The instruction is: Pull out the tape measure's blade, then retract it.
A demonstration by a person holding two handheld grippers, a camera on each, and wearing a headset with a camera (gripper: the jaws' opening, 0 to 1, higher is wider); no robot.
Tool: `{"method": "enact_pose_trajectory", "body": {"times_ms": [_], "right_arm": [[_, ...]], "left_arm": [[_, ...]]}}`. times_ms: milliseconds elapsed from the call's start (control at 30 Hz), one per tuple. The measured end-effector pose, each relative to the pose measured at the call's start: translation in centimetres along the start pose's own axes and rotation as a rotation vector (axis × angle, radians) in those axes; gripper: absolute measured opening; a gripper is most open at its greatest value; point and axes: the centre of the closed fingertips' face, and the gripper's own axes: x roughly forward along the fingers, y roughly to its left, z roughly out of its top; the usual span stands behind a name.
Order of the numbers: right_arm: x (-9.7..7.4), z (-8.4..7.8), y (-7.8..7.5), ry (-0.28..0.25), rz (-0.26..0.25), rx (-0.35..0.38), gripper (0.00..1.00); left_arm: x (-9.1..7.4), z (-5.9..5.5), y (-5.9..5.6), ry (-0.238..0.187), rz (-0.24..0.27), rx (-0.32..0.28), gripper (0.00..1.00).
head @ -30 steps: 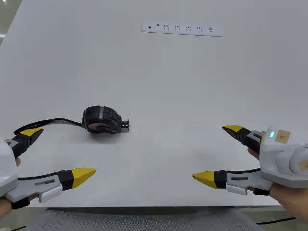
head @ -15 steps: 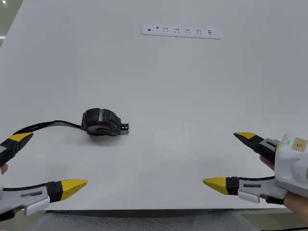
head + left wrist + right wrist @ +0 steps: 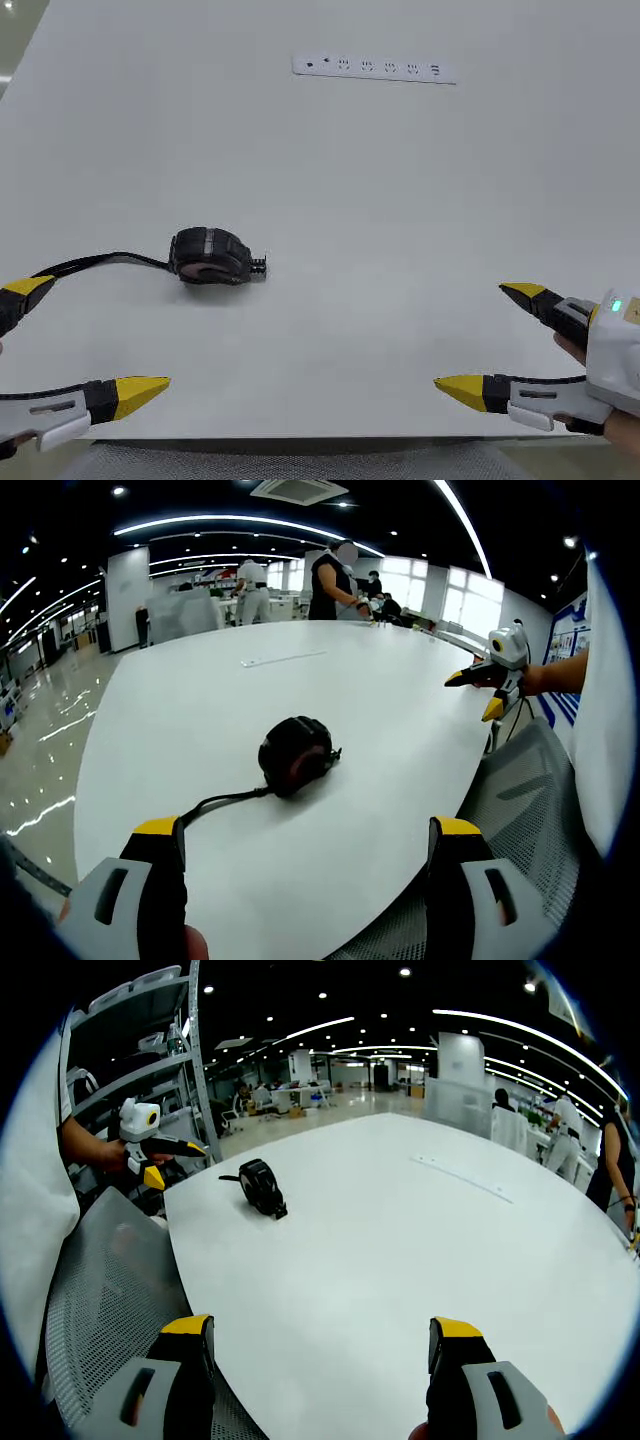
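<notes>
The tape measure (image 3: 208, 258) lies on the white counter (image 3: 350, 180), left of the middle and nearer the front edge than the far side. It is a dark, round case. A short black tab sticks out of its right side, and no length of blade is drawn out. A black strap (image 3: 100, 260) trails from the case toward the left edge of the counter.

The left tongs (image 3: 100, 333) hang over the front left corner with the jaws spread wide and nothing between them. The upper yellow tip sits near the end of the strap, though whether it touches cannot be told. In the left gripper view the tape measure (image 3: 296, 756) lies ahead of the gaping jaws, well apart from both tips.

The right tongs (image 3: 472, 336) hover at the front right edge, also wide open and holding nothing, far from the tape measure.

A white power strip (image 3: 373, 68) rests near the far side of the counter. A grey mesh chair (image 3: 300, 460) shows below the front edge.
</notes>
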Motion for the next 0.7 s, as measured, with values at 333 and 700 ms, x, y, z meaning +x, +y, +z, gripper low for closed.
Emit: {"method": "enact_pose_trajectory", "body": {"times_ms": [333,700], "right_arm": [[-0.05,-0.09,0.03,0.002,0.001,0.004,0.88],[-0.11,-0.05,-0.03,0.002,-0.001,0.005,0.88]], "left_arm": [[-0.01,0.13,0.18,-0.002,-0.005,0.0,0.99],[0.07,0.34,-0.15,-0.008,-0.013,0.019,0.99]]}}
